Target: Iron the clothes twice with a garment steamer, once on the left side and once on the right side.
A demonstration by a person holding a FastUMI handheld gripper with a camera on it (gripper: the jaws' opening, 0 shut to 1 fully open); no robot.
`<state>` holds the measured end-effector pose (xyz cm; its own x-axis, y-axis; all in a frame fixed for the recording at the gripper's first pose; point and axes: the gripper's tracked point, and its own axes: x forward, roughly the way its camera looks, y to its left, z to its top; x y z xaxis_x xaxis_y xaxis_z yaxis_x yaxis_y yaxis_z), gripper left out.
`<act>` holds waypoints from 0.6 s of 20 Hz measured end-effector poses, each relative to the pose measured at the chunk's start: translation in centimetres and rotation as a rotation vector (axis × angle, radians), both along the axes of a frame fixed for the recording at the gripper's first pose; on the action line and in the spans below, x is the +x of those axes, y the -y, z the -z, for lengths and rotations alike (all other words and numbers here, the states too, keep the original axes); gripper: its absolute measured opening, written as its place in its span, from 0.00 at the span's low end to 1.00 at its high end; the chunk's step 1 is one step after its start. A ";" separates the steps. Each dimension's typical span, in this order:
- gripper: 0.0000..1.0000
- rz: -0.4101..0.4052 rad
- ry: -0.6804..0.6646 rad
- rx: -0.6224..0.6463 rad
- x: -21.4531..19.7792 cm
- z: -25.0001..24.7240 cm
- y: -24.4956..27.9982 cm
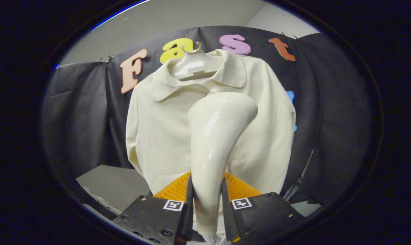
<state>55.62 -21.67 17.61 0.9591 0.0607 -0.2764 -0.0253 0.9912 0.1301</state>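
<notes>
Between the two fingers of the gripper [207,207], a glossy cream-white plastic garment steamer [214,143] is being held by its handle. Both fingers [188,207] are pressing against the handle, one on each side, so the jaws are standing narrow and clamped on it. Square black-and-white markers are showing on the top of each finger body, just either side of the handle.

Rising from the grip, the handle is standing roughly upright and is widening as it goes. Its upper part is curving over toward the right and ending in a broad rounded head. That head is lying in front of the chest of the garment; whether it is touching the fabric cannot be told from this view. Highlights are running down the handle's smooth surface.

Beyond the steamer, a cream long-sleeved collared shirt [158,129] is hanging front-on, with both sleeves falling down along its sides. Its collar is spreading open, and the shirt is sitting on a white plastic hanger [195,66], whose hook is showing above the neckline. The steamer head is covering the middle and right-of-centre part of the shirt front.

Behind the shirt, black cloth [334,102] is draping as the booth wall, creased in loose folds. A pale grey flat surface [113,185] is lying low beside the shirt's hem, left of the fingers.
</notes>
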 end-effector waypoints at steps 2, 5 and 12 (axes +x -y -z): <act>0.37 0.044 0.005 0.046 1.1 -1.2 2.0; 0.36 0.084 -0.003 0.120 2.7 -0.9 3.4; 0.36 0.086 -0.034 0.207 3.4 1.6 3.9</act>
<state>59.00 -25.54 16.01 0.9536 0.0383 -0.2987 0.0656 0.9416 0.3302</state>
